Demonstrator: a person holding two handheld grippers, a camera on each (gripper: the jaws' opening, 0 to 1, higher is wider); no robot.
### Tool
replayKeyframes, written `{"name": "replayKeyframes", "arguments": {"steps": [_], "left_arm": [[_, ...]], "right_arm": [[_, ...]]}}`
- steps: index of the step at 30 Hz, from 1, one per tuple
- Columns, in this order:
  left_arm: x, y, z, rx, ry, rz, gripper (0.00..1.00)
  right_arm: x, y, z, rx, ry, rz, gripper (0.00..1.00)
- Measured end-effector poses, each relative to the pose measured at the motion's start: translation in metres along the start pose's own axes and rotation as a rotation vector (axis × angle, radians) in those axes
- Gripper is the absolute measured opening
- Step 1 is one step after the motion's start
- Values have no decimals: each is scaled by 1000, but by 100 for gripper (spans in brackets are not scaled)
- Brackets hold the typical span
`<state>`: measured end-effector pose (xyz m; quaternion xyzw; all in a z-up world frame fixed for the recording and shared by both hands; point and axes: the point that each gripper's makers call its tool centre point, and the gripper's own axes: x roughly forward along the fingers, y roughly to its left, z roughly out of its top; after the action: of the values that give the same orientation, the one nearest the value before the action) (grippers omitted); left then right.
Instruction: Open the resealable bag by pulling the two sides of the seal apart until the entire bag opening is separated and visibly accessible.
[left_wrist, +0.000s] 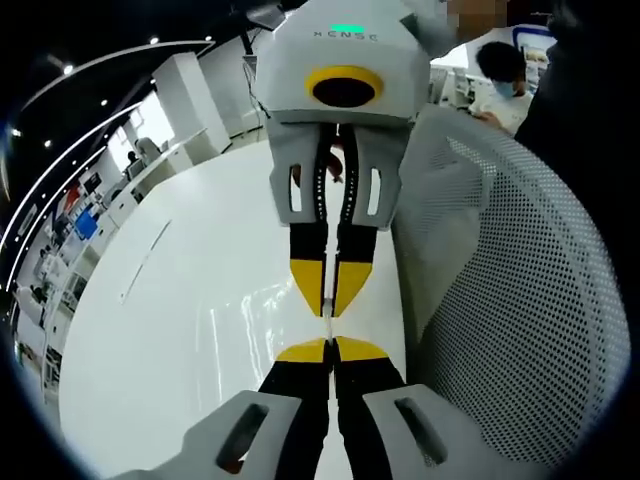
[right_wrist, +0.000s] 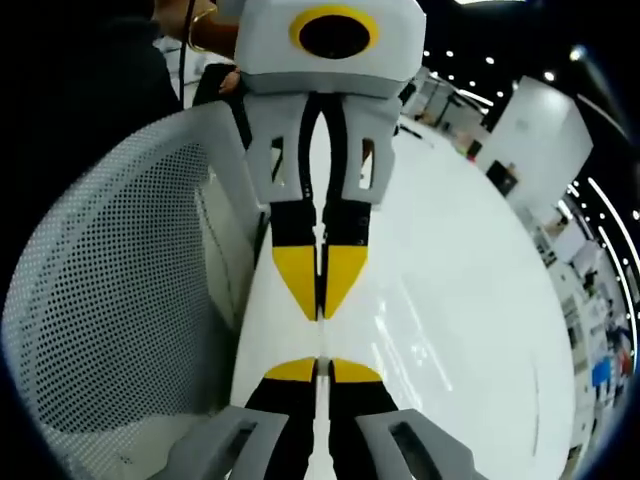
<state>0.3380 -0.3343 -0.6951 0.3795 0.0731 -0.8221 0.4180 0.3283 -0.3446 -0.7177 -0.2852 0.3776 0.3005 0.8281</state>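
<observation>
Bag film (left_wrist: 328, 325), clear and thin, is stretching edge-on between the two tools above the white tabletop (left_wrist: 200, 330). In the left gripper view, the left tool (left_wrist: 330, 352) is pinching its near edge with jaws pressed together, while the right tool (left_wrist: 330, 300) is facing it and gripping the far edge. In the right gripper view, the right tool (right_wrist: 318, 368) is clamping the film (right_wrist: 318, 340) opposite the left tool (right_wrist: 320, 300). A white mesh chair back (left_wrist: 520, 290) is standing just beside the tabletop.
</observation>
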Motion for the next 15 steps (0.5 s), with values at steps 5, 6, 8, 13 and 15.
{"name": "replayKeyframes", "arguments": {"steps": [5, 6, 8, 13, 15], "left_arm": [[-3, -2, 1, -9, -9, -2, 0], [-4, -2, 1, -10, -10, -3, 0], [-5, -2, 3, -11, -15, 1, 0], [-4, -2, 3, -1, -18, 7, 0], [-3, -2, 3, 7, -12, 12, 0]], "right_arm": [[-5, 1, -7, 5, 13, -2, 0], [-6, 1, -8, 9, 12, -3, 0], [-7, 0, -9, 11, 15, -6, 0], [-7, 0, -8, -2, 37, -19, 0], [-8, 1, -9, -17, 49, -21, 0]]}}
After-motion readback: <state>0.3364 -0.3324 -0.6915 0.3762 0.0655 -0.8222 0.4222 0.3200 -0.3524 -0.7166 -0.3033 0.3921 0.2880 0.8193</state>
